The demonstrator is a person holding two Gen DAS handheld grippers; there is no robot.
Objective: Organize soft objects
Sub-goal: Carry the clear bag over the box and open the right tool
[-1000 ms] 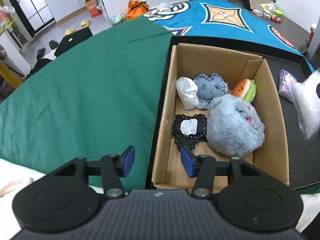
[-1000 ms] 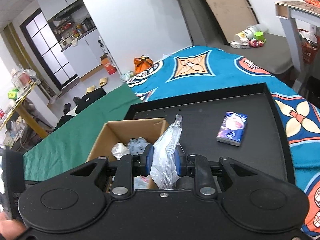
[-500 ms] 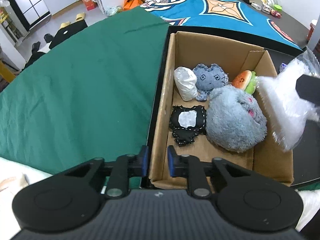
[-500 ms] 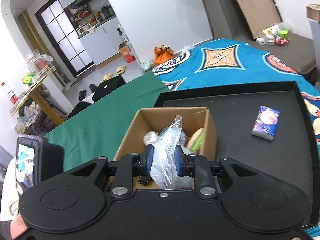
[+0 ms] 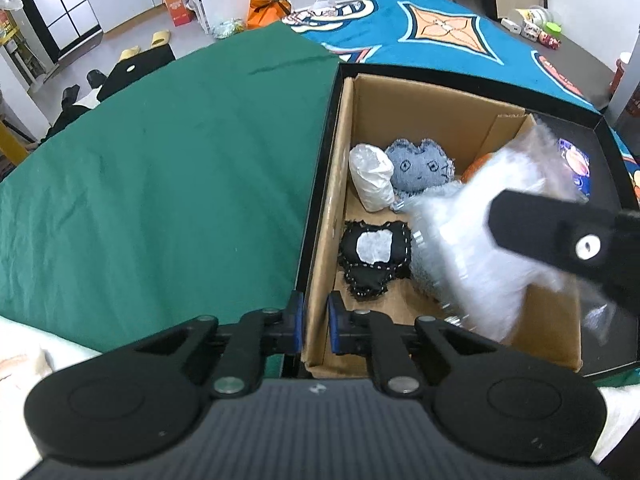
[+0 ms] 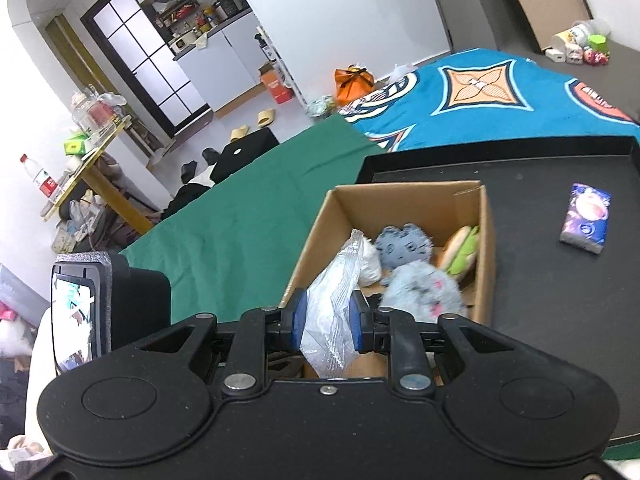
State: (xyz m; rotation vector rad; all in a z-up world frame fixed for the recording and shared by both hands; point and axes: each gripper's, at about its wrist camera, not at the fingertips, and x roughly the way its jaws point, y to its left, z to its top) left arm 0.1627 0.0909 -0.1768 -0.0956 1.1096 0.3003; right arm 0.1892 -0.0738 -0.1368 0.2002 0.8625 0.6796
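Observation:
An open cardboard box (image 5: 420,104) (image 6: 316,236) stands on a black tray (image 6: 560,280). In it lie a white wrapped bundle (image 5: 372,182), a blue denim plush (image 5: 420,168) (image 6: 404,246), a black heart cushion (image 5: 376,254), a grey furry plush (image 6: 420,292) and a burger plush (image 6: 460,248). My left gripper (image 5: 316,322) is shut on the box's left wall near its front corner. My right gripper (image 6: 327,320) is shut on a clear plastic bag (image 6: 332,308) (image 5: 476,240) and holds it over the box.
A small blue tissue pack (image 6: 586,218) lies on the tray to the right of the box. A green cloth (image 5: 160,184) covers the surface to the left, a blue patterned cloth (image 5: 440,36) behind. A phone (image 6: 76,316) sits on the left gripper in the right wrist view.
My left gripper closed on the box's left wall. My right gripper carried the clear plastic bag from the tray's right side to over the box.

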